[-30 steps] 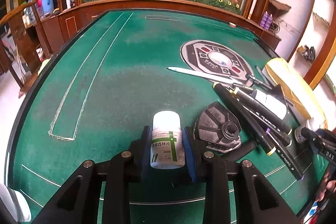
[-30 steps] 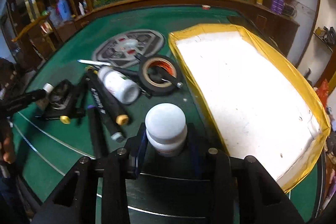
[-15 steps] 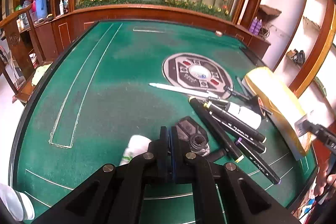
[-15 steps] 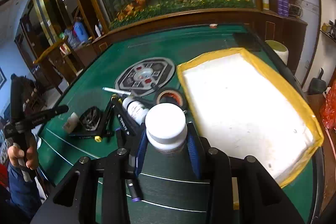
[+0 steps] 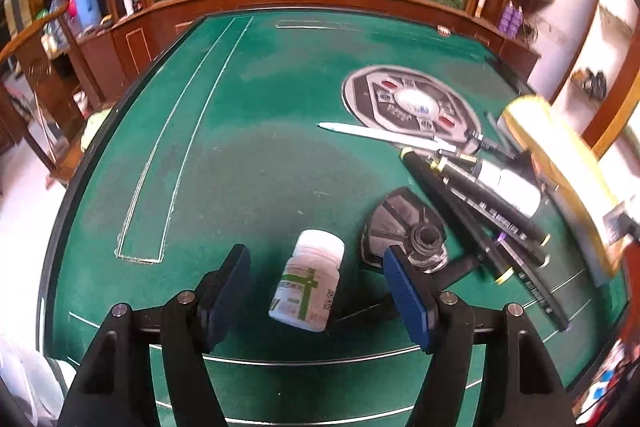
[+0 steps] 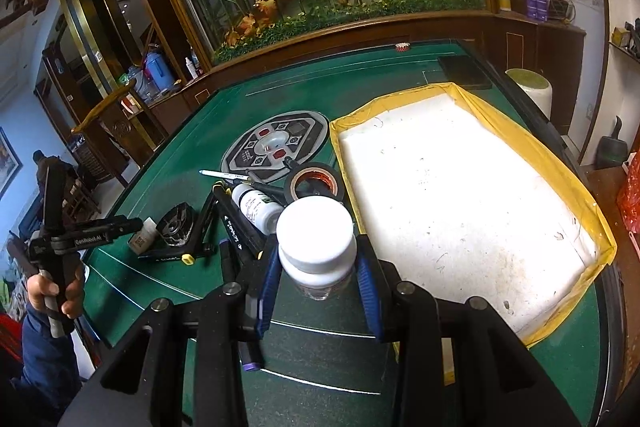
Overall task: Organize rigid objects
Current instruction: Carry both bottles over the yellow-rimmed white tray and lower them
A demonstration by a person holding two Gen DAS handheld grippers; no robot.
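White-capped pill bottle (image 6: 316, 247), clamped between the right gripper (image 6: 318, 281) pads, hangs beside the yellow-rimmed tray (image 6: 536, 155). A second labelled bottle (image 5: 308, 287) stands tilted on the green table (image 5: 240, 167) between the left gripper (image 5: 316, 291) jaws, which are opening without touching it. We judge it could topple toward the markers (image 5: 480, 211) if a pad brushes it.

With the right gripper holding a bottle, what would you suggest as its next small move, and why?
Probably carry it right, over the yellow-edged tray, and lower it there. The right gripper is shut on the white-capped bottle, held off the green table, and the tray beside it shows nothing in it.
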